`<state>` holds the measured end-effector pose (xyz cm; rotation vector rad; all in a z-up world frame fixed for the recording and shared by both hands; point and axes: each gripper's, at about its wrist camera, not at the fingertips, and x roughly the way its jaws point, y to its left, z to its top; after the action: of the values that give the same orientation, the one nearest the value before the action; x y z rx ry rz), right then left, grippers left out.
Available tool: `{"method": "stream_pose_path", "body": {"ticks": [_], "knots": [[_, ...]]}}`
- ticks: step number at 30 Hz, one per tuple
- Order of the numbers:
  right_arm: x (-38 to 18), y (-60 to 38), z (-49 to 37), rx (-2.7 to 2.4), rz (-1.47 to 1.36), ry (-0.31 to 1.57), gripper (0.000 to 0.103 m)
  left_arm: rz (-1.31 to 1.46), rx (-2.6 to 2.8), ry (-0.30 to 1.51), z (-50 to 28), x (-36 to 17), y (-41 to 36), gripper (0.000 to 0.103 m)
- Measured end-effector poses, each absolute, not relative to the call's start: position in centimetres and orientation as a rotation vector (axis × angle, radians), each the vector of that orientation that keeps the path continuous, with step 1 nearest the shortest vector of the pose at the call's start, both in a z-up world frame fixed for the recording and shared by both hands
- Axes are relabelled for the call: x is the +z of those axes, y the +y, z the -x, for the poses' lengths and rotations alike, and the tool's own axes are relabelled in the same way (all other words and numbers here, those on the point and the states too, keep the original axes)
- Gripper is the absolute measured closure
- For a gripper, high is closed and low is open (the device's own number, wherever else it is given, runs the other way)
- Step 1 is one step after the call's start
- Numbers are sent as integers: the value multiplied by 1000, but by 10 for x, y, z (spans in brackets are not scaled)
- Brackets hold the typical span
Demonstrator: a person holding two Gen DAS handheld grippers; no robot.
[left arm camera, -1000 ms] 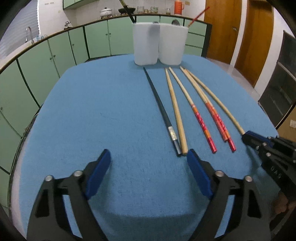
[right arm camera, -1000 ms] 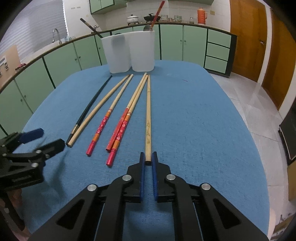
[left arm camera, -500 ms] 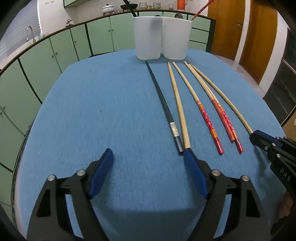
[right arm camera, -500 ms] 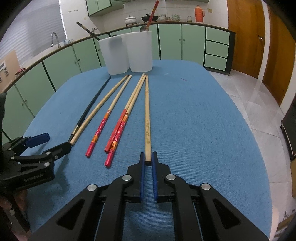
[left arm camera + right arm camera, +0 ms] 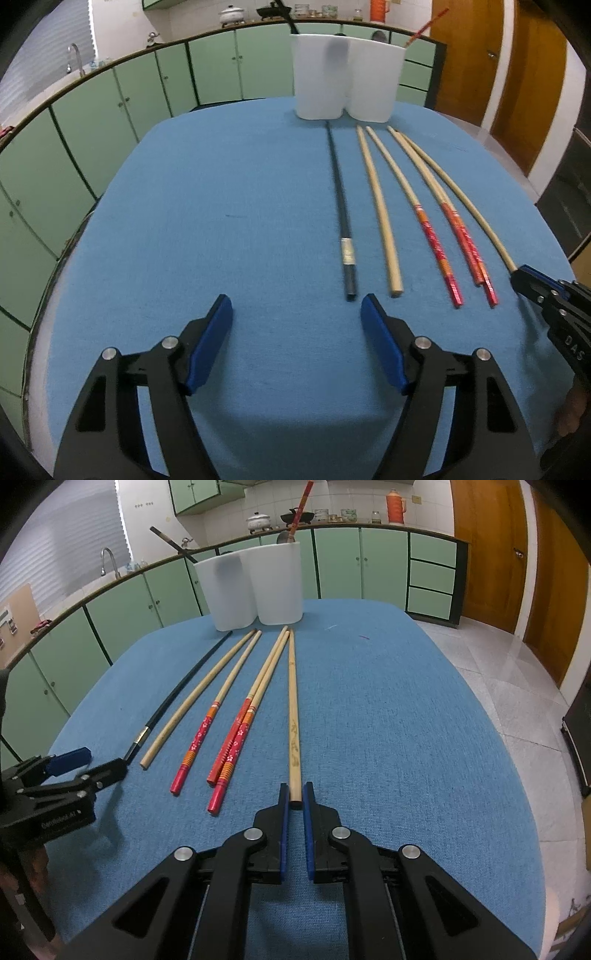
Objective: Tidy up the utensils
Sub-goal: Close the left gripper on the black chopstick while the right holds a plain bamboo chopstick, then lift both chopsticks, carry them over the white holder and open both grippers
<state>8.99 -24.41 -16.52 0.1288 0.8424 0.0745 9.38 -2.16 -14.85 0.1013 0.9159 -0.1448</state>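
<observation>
Six chopsticks lie side by side on the blue table cloth: a black one, a plain wooden one, three with red patterned ends, and a long pale one at the right. My right gripper is shut on the near end of that pale chopstick, which rests on the cloth. My left gripper hovers low, its jaws closing with nothing between them; the black chopstick's end lies just ahead of its right finger. Two white holders stand at the far edge.
The holders contain a black and a red utensil that stick out. Green cabinets and a counter with a sink ring the table. Wooden doors and tiled floor lie to the right. Bare cloth stretches left of the chopsticks.
The left gripper's jaws have narrowed a little. The right gripper stays shut on the pale chopstick, and no chopstick has moved.
</observation>
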Motion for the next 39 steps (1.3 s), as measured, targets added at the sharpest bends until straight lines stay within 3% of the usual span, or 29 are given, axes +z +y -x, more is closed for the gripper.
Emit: {"method": "stream_pose_path", "body": {"ticks": [3,5,10,13,22,23,24,25,32,39], "knots": [[-165,-244,-90,74,-130,841,96,-104,-148,908,-94,-150,-26,33],[-165,-244,-89,72,-131,839,96,-95,-152,903,-95,-150,-27,40],[-166,-246,-90,74,-154,832,96,-77,-181,892,-97,-150,-31,69],[-167,-246,-90,75,-156,831,96,-73,-201,889,-96,-149,-34,80],[-168,-246,-91,71,-178,829,96,-68,-176,882,-95,-151,-39,82],[-168,-245,-91,68,-173,829,96,-65,-173,881,-95,-151,-39,85],[-168,-244,-91,65,-169,829,96,-64,-173,881,-95,-151,-41,96],[-168,-243,-91,63,-164,828,96,-63,-178,882,-95,-151,-42,97],[-158,-247,-88,68,-155,822,96,-68,-183,864,-88,-138,-35,98],[-114,-256,-77,81,-123,734,96,-133,-180,735,-76,-83,-25,97]]}}
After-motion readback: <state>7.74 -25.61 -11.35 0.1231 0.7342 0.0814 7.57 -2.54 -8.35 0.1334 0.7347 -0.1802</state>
